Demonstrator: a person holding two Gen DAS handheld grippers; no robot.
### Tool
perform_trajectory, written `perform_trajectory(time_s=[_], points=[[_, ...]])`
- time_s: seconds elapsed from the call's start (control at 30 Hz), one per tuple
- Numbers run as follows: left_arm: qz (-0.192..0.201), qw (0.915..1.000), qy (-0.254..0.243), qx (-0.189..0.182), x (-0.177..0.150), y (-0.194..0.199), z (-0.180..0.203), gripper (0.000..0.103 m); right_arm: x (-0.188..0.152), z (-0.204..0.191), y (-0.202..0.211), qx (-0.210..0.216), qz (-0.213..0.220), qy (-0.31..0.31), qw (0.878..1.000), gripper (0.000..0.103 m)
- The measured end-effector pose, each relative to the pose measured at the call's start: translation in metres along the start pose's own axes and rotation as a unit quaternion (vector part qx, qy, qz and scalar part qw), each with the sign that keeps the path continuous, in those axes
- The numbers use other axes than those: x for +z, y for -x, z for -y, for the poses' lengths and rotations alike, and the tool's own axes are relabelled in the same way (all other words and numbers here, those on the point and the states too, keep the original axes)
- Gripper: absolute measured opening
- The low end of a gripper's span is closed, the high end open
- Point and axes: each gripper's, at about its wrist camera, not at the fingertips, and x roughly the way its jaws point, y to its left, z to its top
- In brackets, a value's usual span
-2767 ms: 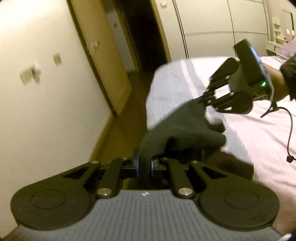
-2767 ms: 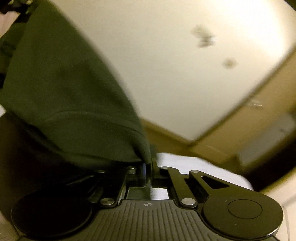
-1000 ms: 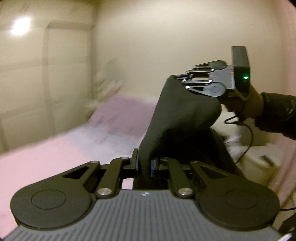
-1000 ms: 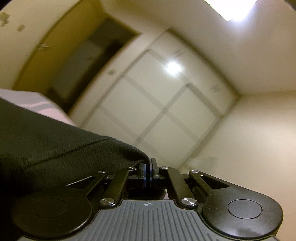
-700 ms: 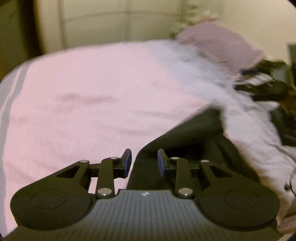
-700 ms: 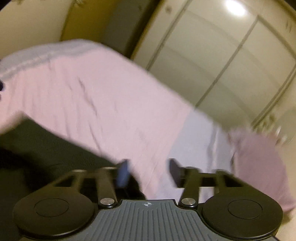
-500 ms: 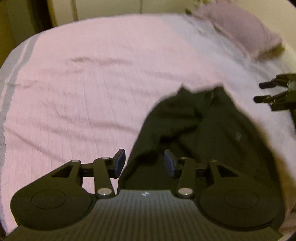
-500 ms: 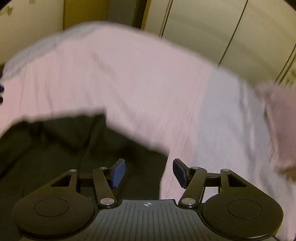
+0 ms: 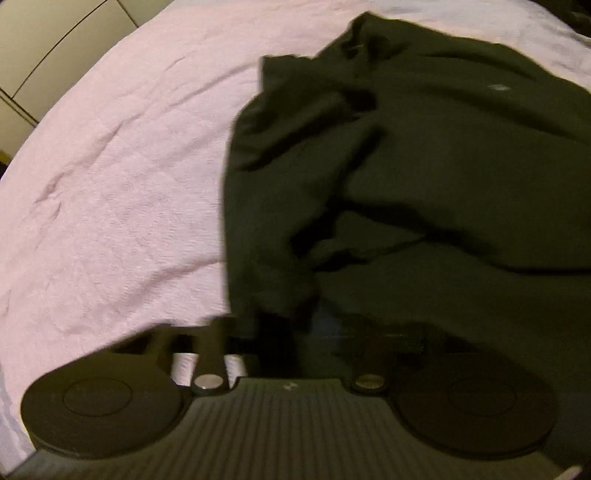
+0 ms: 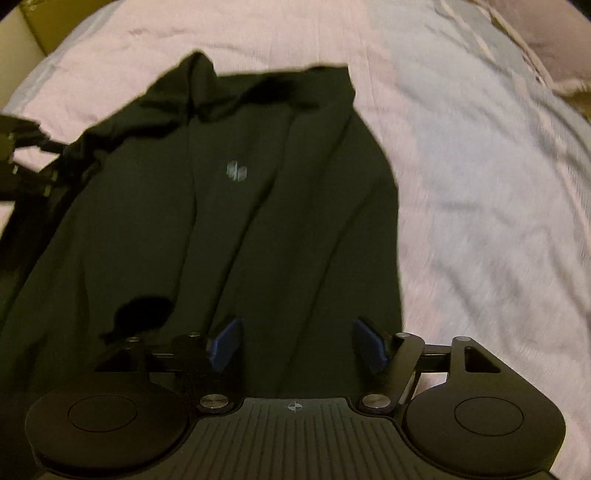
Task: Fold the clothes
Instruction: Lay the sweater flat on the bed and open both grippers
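My right gripper (image 10: 295, 345) hovers low, jaws spread wide, over the near hem of one dark sweatshirt (image 10: 236, 221) lying on the pink bed (image 10: 480, 184). I cannot tell my blurred left gripper's (image 9: 291, 328) state.

A dark garment (image 10: 236, 221) with a small pale chest logo lies spread, rumpled, on the pink bedspread (image 10: 480, 206).

A wide bed covered in a wrinkled pale pink quilted bedspread (image 10: 480, 206) fills the scene under dim, warm light. At far left stand cream panelled wardrobe doors (image 9: 55, 33). A dusty-pink pillow (image 10: 546, 44) lies at the far right corner.
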Motion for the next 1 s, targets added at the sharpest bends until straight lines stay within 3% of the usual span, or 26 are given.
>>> perform_trajectory(time_s=[0.07, 0.1, 0.13, 0.2, 0.27, 0.37, 0.43, 0.5, 0.57, 0.63, 0.67, 0.73, 0.77, 0.87, 0.93, 1.0], points=[[0.016, 0.9989, 0.044, -0.008, -0.005, 0.009, -0.026, 0.01, 0.0, -0.004, -0.003, -0.003, -0.003, -0.002, 1.0, 0.071], [0.023, 0.9976, 0.065, 0.004, -0.009, 0.014, -0.041, 0.01, -0.001, -0.006, -0.005, -0.005, -0.004, -0.003, 1.0, 0.064], [0.026, 0.9957, 0.087, 0.015, -0.016, 0.018, -0.058, 0.01, -0.001, -0.008, -0.007, -0.006, -0.006, -0.004, 1.0, 0.04], [0.023, 0.9891, 0.144, 0.021, -0.031, 0.023, -0.096, 0.01, 0.001, -0.011, -0.007, -0.016, -0.007, 0.001, 1.0, 0.01], [0.013, 0.9831, 0.182, 0.012, -0.046, 0.022, -0.123, 0.01, 0.008, -0.007, -0.003, -0.035, -0.005, 0.011, 0.999, 0.008], [-0.003, 0.9794, 0.202, -0.011, -0.055, 0.02, -0.134, 0.011, 0.024, 0.025, 0.008, -0.097, 0.011, 0.0, 0.995, 0.002], [-0.004, 0.9828, 0.184, 0.011, -0.054, 0.026, -0.125, 0.011, 0.033, 0.05, 0.014, -0.122, 0.019, -0.023, 0.992, 0.002], [0.012, 0.9877, 0.152, 0.035, -0.049, 0.04, -0.108, 0.016, 0.042, 0.057, 0.021, -0.116, 0.031, -0.03, 0.992, 0.002], [0.049, 0.9941, 0.087, 0.043, -0.043, 0.06, -0.076, 0.022, 0.052, 0.062, 0.028, -0.107, 0.043, -0.033, 0.993, 0.002], [0.08, 0.9967, 0.005, 0.01, -0.037, 0.069, -0.032, 0.029, 0.056, 0.053, 0.028, -0.095, 0.048, -0.02, 0.994, 0.01], [0.094, 0.9949, -0.036, -0.011, -0.034, 0.072, -0.009, 0.039, 0.057, 0.046, 0.026, -0.088, 0.047, -0.012, 0.995, 0.017], [0.122, 0.9843, -0.116, -0.052, -0.029, 0.077, 0.037, 0.052, 0.051, 0.032, 0.018, -0.072, 0.043, -0.007, 0.996, 0.071], [0.132, 0.9768, -0.152, -0.072, -0.027, 0.078, 0.058, 0.052, 0.047, 0.026, 0.014, -0.065, 0.044, -0.007, 0.997, 0.077], [0.147, 0.9541, -0.228, -0.127, -0.018, 0.069, 0.112, 0.053, 0.032, 0.012, -0.004, -0.041, 0.024, -0.008, 0.999, 0.077], [0.143, 0.9474, -0.246, -0.146, -0.009, 0.055, 0.137, 0.053, 0.024, 0.007, -0.011, -0.031, 0.009, -0.011, 0.999, 0.077], [0.129, 0.9513, -0.235, -0.152, -0.001, 0.045, 0.14, 0.029, 0.013, 0.009, -0.016, -0.028, -0.004, -0.02, 0.999, 0.077]])
